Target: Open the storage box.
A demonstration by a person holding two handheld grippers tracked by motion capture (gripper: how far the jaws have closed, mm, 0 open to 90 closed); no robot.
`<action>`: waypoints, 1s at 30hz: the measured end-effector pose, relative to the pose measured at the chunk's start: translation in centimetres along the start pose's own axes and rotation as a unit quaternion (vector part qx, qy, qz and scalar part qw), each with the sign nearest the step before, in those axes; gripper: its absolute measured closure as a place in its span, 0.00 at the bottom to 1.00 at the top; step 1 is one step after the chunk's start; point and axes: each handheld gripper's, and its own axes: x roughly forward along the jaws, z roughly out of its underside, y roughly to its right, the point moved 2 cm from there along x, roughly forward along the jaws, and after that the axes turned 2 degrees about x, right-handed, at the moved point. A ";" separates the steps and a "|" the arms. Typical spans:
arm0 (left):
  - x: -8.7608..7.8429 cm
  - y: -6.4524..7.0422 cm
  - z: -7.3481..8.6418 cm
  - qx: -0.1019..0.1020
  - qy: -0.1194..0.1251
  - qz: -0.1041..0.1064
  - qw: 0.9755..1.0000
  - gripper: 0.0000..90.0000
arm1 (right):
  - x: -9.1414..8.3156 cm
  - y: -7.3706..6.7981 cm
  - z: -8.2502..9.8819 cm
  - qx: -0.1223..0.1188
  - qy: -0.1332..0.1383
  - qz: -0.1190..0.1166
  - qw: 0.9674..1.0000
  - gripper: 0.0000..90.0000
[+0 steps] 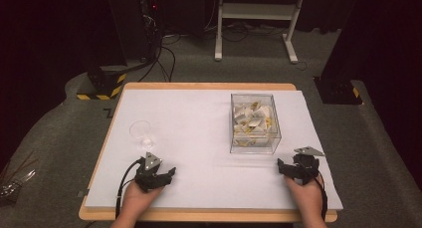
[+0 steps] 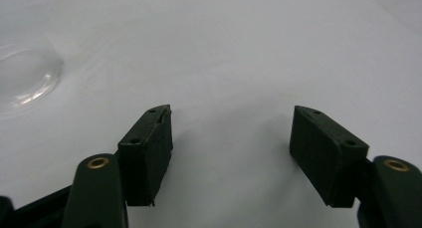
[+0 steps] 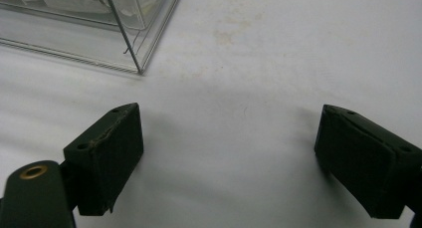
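no legible writing on clear box (image 1: 255, 123) or cup (image 1: 142, 132); both tools gaping.

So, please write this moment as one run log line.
left gripper: open, empty | right gripper: open, empty | cup: upright, untouched | box: untouched

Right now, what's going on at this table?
A person sits at a white-covered table with a handheld two-jaw gripper in each hand, both resting near the front edge. The left gripper is open with nothing between its jaws, just short of a small clear plastic cup. The right gripper is open too, just right of the near corner of a clear square box full of white and yellowish packets. Nothing is held yet.
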 end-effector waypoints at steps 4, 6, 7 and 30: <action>0.0 0.0 0.0 0.000 0.000 0.001 1.000 0.36 | 0.0 0.0 0.0 0.004 -0.001 -0.001 1.000 0.13; 0.0 0.0 0.0 0.001 0.000 0.000 1.000 0.36 | 0.0 0.0 0.0 0.003 -0.001 -0.001 1.000 0.13; 0.0 0.0 0.0 0.001 0.000 0.001 1.000 0.36 | 0.0 0.0 0.0 0.003 -0.001 -0.001 1.000 0.13; 0.1 0.0 -0.1 0.003 0.000 0.002 1.000 0.36 | -0.6 0.0 -0.1 0.000 0.009 -0.005 1.000 0.15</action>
